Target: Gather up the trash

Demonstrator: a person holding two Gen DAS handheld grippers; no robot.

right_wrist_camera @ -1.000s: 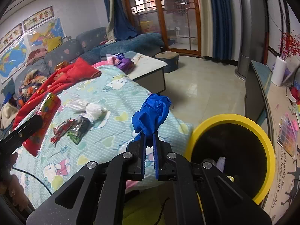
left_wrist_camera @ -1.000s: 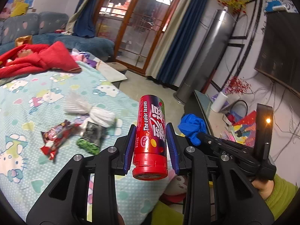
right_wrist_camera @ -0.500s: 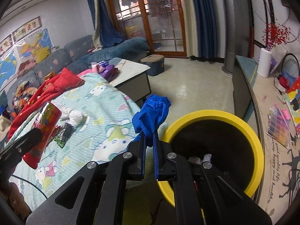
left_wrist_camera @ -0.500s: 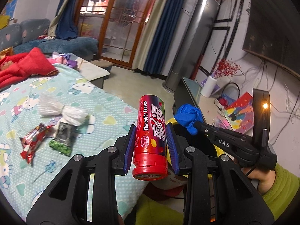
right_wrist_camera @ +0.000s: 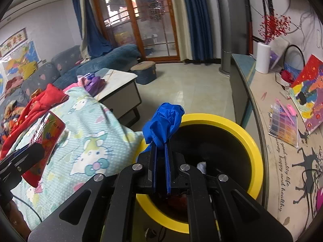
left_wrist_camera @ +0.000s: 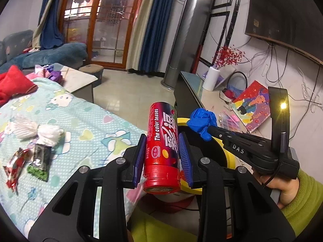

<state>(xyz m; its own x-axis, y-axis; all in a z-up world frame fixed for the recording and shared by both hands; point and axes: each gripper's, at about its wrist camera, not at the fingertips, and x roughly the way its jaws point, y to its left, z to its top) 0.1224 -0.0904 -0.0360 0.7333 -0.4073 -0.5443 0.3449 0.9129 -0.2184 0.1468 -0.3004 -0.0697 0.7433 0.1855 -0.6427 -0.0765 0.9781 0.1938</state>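
Observation:
My left gripper (left_wrist_camera: 162, 139) is shut on a red candy tube (left_wrist_camera: 162, 147), held upright near the bed's edge; the tube also shows in the right wrist view (right_wrist_camera: 45, 139). My right gripper (right_wrist_camera: 160, 147) is shut on a crumpled blue glove (right_wrist_camera: 163, 125) and holds it over the near-left rim of the yellow bin (right_wrist_camera: 250, 141). The glove also shows in the left wrist view (left_wrist_camera: 201, 121), with the bin's rim (left_wrist_camera: 228, 157) behind the tube. White scraps (right_wrist_camera: 201, 166) lie inside the bin. A red wrapper (left_wrist_camera: 14, 168), a green-and-silver wrapper (left_wrist_camera: 40, 161) and white tissue (left_wrist_camera: 38, 132) lie on the bed.
The bed has a Hello Kitty sheet (left_wrist_camera: 84, 127). A low table (right_wrist_camera: 121, 86) stands beyond it. A long counter (right_wrist_camera: 282, 141) with papers and a paper roll (right_wrist_camera: 262, 57) runs along the right. Tiled floor (right_wrist_camera: 191, 92) lies between.
Both grippers have moved right, away from the bed and towards the bin. The blue glove now hangs over the bin's rim. Both keep their hold.

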